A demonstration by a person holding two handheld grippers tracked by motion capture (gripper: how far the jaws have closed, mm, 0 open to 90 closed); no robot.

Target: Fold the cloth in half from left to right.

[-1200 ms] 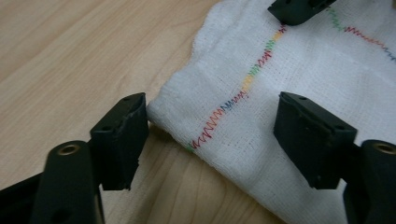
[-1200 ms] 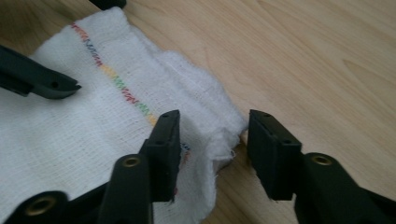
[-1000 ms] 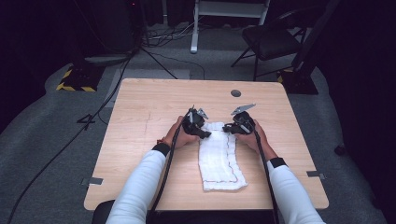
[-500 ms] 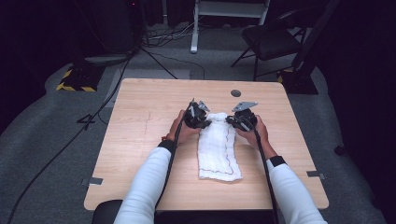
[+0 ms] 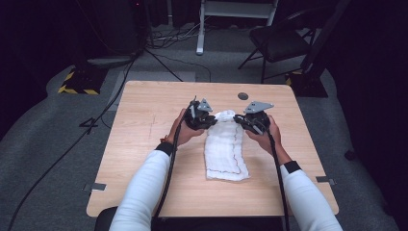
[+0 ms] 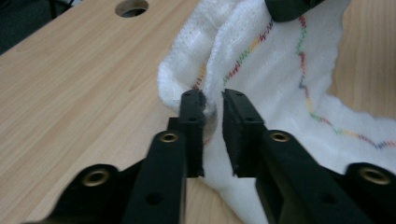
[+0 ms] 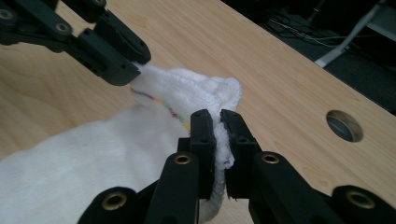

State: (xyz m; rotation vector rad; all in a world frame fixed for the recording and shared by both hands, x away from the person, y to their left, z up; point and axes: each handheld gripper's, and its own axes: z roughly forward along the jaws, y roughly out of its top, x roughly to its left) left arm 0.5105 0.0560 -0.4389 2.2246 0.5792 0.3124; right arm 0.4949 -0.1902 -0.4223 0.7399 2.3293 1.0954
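The white cloth (image 5: 224, 147) lies near the middle of the wooden table (image 5: 144, 125), folded into a long strip whose long axis runs from the person's side toward the far edge. Its near end rests flat on the table; its far end is raised and bunched between the two grippers. A multicoloured stitched line runs along the cloth, following the long axis. In the high view the lifted far edge is partly hidden behind the gripper bodies, and the contact points cannot be made out there. In the left gripper view, the left gripper (image 6: 212, 100) has its jaws narrowly parted with a fold of the cloth (image 6: 280, 84) between the pads. In the right gripper view, the right gripper (image 7: 216, 122) has its jaws nearly closed, pinching the cloth's (image 7: 140, 140) far corner. A round hole (image 5: 243, 96) in the table lies beyond the grippers.
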